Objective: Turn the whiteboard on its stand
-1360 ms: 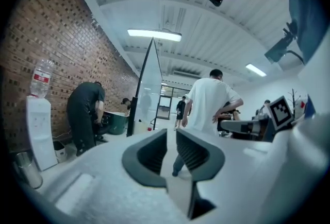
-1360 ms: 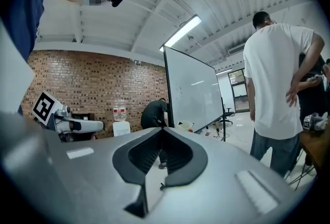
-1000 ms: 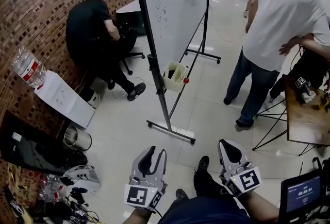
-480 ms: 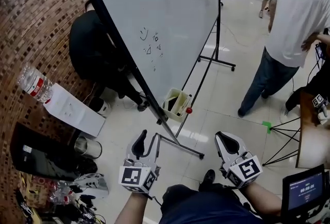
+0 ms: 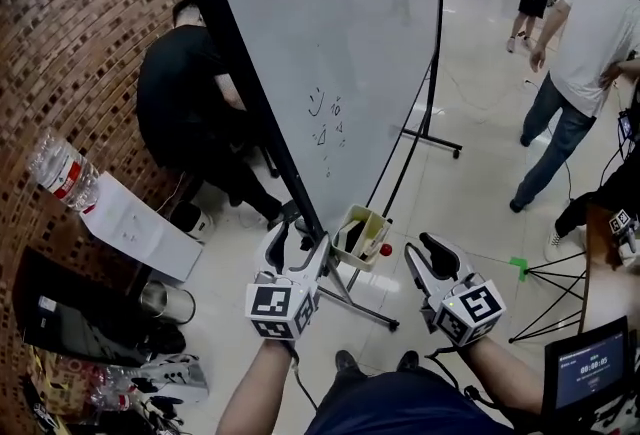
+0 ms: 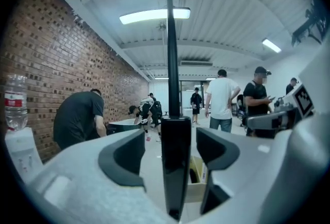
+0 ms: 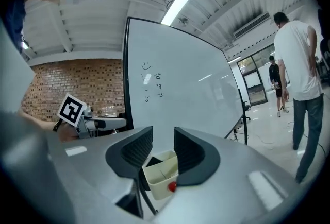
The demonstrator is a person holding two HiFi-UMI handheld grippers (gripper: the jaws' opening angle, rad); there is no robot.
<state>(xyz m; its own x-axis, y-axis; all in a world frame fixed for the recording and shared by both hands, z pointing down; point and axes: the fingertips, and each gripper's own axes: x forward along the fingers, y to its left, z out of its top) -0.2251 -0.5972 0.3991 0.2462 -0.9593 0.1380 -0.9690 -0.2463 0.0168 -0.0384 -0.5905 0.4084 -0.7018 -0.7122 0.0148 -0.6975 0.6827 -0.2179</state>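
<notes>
The whiteboard stands on its wheeled stand, its black near frame edge slanting down toward me. My left gripper is at the bottom of that edge. In the left gripper view the black frame post stands between the jaws of the left gripper with a gap on each side. Those jaws have just been opening. My right gripper hangs to the right of the pale tray; its jaws have also just been opening and hold nothing. In the right gripper view the right gripper faces the board and the tray.
A person in black crouches behind the board by the brick wall. A water bottle on a white dispenser and a metal bin stand at the left. The stand's foot lies by my feet. A person in white stands at the right.
The whiteboard now fills much more of the head view. Both grippers have moved forward to its near edge. The left jaws now straddle the frame post, and the right jaws have opened.
</notes>
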